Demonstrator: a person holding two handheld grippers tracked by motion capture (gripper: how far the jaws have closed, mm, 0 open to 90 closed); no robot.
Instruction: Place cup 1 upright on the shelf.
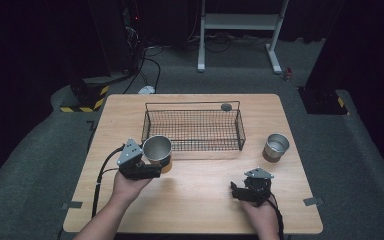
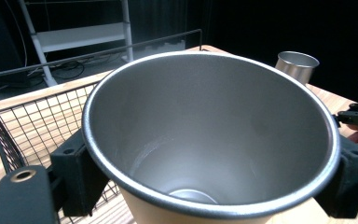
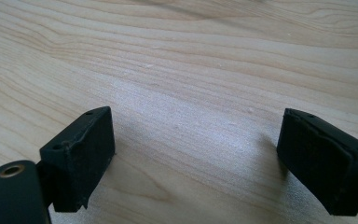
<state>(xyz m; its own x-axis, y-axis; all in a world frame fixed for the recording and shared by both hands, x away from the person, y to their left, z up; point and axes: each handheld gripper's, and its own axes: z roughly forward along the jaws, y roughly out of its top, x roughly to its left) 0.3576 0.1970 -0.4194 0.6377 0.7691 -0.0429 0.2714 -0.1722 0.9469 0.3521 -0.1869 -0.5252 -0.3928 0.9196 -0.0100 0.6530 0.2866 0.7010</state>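
Wire basket [image 1: 192, 129] at the counter's [image 1: 200, 200] far centre; one cup [image 1: 157, 150] at its near-left corner, between the left gripper's [image 1: 150, 167] jaws; second cup [image 1: 276, 147] right of it.

Two metal cups [image 1: 157, 148] [image 1: 277, 146], one wire basket [image 1: 192, 129], two claws [image 1: 147, 172] [image 1: 236, 191], one table [image 1: 200, 200].

Wooden table [image 1: 205, 200] bears wire basket [image 1: 192, 131], 2 cups [image 1: 276, 146].

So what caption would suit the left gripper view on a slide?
Left gripper clamps a steel cup beside the wire basket, a second cup beyond.
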